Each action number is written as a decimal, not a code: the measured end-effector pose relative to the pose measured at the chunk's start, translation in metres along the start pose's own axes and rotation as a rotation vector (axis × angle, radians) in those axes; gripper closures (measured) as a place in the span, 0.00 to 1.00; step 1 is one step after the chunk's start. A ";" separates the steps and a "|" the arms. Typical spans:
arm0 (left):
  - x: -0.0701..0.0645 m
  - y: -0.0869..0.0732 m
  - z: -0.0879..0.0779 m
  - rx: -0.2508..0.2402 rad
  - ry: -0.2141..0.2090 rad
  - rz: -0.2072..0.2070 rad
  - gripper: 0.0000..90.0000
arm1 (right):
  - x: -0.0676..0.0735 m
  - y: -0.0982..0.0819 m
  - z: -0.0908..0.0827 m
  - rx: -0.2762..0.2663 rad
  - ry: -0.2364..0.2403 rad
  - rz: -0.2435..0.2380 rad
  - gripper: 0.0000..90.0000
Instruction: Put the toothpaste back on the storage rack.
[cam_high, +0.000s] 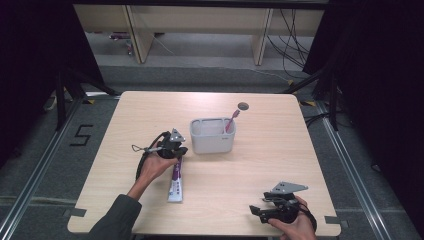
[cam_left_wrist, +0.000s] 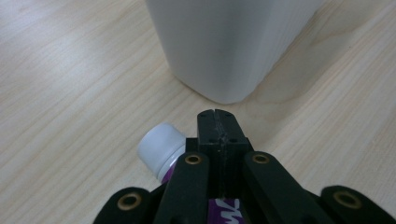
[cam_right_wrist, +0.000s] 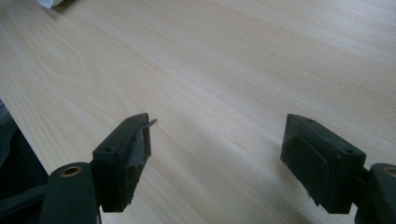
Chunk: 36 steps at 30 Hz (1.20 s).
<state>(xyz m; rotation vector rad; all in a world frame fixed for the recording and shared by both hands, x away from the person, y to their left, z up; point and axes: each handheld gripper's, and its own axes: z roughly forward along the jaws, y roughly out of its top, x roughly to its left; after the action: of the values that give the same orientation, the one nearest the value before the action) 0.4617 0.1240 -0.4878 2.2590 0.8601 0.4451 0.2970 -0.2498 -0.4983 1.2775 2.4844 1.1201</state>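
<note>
Tube (cam_high: 175, 181): purple and white, lying flat on the table (cam_high: 250, 165), its length running from near my edge toward the bin. In my left gripper view its white cap (cam_left_wrist: 161, 148) pokes out just left of my closed jaws, and the purple body (cam_left_wrist: 224, 205) passes beneath them. The jaws are above the tube, not around it; whether they touch it I cannot tell.

Left claw (cam_high: 179, 150): in my left hand (cam_high: 152, 167), over the cap end of the tube. Jaws pressed together, pad to pad, nothing between them.

Right claw (cam_high: 256, 211): in my right hand (cam_high: 295, 225), near my edge of the table at the right, well apart from the tube. In my right gripper view its jaws are spread wide over bare wood, nothing between them.

Bin (cam_high: 212, 135): white, open-topped, upright near the table's middle, just beyond the tube's cap end. In my left gripper view its rounded corner (cam_left_wrist: 224, 51) stands close ahead of my closed jaws, apart from them.

Toothbrush (cam_high: 231, 121): pink, leaning inside the bin at its right end, top end above the rim.

Hole (cam_high: 243, 105): round, dark, in the tabletop beyond the bin.
</note>
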 end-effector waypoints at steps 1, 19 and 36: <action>0.001 -0.001 -0.001 0.005 0.005 -0.006 1.00 | 0.000 0.000 0.000 -0.001 0.000 -0.001 0.28; 0.006 -0.026 -0.030 0.053 -0.003 -0.010 1.00 | 0.001 0.000 0.000 0.000 -0.009 0.016 0.28; -0.005 -0.032 -0.042 0.077 -0.049 0.014 0.99 | -0.001 0.000 0.000 0.002 -0.014 -0.008 0.28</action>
<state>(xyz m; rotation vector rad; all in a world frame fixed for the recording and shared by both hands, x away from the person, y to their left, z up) 0.4218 0.1582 -0.4805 2.3379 0.8498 0.3670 0.2977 -0.2499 -0.4984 1.2704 2.4791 1.1032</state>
